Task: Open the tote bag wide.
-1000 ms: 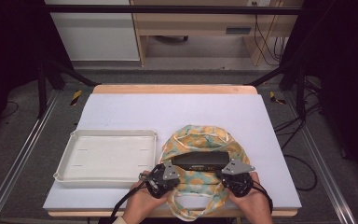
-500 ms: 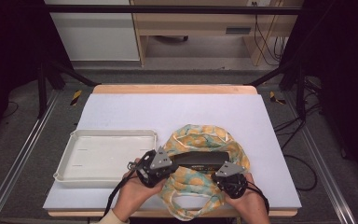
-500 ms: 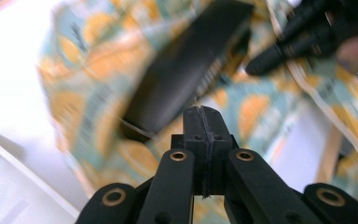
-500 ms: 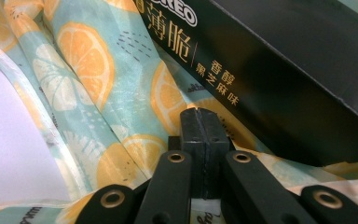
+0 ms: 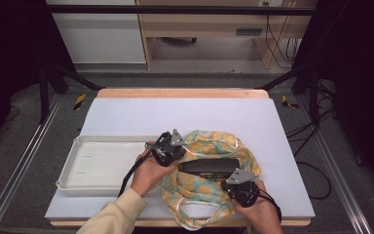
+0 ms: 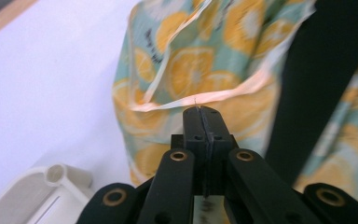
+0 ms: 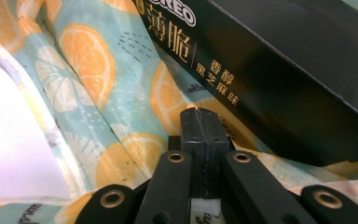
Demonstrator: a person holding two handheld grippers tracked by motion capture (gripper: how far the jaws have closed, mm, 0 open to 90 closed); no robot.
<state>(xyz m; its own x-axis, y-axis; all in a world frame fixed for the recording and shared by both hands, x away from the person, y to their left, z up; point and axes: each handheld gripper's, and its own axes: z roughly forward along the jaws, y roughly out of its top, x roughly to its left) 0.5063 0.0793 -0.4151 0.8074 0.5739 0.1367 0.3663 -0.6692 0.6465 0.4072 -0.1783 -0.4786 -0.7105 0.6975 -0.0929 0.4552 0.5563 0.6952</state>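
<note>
Two grippers pinch the lemon-print bag

Both of your grippers work the lemon-print bag [image 5: 202, 168], which lies near the bench's [image 5: 185, 117] front edge, toward its right half, just right of the white tray [image 5: 102, 163]. Your left gripper [image 5: 168, 146] sits at the bag's left rim, its fingers pressed together on the pale hem [image 6: 200, 98] of the fabric. Your right gripper [image 5: 241, 183] rests at the bag's front right, fingers likewise closed tight on a fold of the cloth. Inside the bag's open mouth lies a black Oreo box [image 7: 279, 70], lengthwise between your two grippers.
</note>
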